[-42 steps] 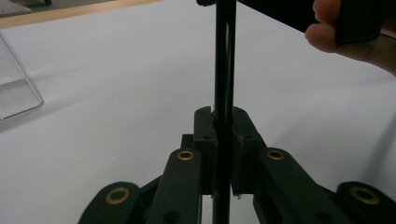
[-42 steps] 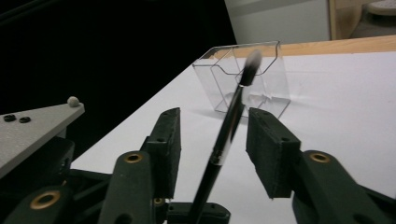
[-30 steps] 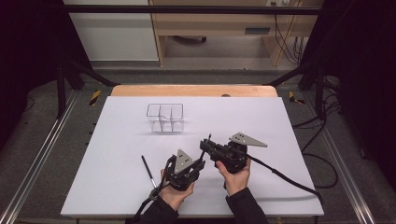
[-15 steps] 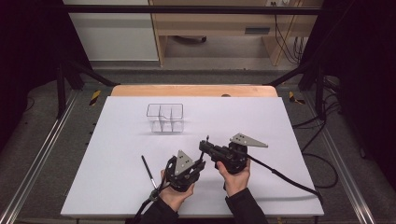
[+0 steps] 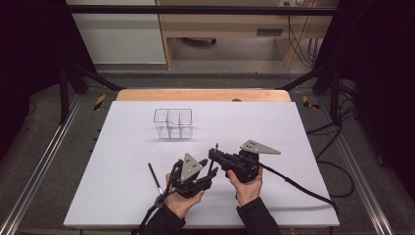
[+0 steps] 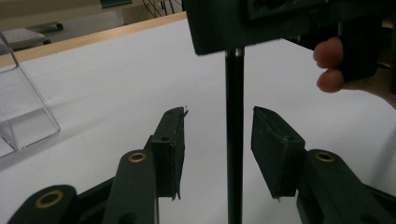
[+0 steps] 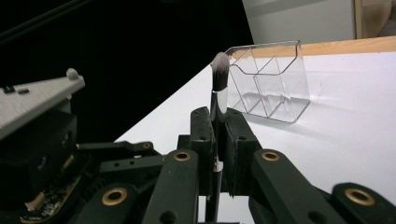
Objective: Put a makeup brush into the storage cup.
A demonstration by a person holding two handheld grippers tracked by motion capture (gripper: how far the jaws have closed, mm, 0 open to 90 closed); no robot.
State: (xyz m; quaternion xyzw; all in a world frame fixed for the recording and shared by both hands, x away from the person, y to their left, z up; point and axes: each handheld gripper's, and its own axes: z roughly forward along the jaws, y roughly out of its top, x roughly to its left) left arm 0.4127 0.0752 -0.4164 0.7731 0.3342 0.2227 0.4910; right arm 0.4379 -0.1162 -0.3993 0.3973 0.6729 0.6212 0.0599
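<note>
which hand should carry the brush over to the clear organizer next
Right. The right hand-held gripper is shut on the makeup brush, while the left hand-held gripper has just opened off its handle.

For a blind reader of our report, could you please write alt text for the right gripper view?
The right gripper is shut on a makeup brush, which stands upright with its bristle tip above the jaws. Behind it a clear plastic organizer with compartments stands on the white table; the left gripper is at lower left.

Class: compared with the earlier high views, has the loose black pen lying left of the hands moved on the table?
No. The black pen lies in the same place, below and left of the clear organiser.
</note>
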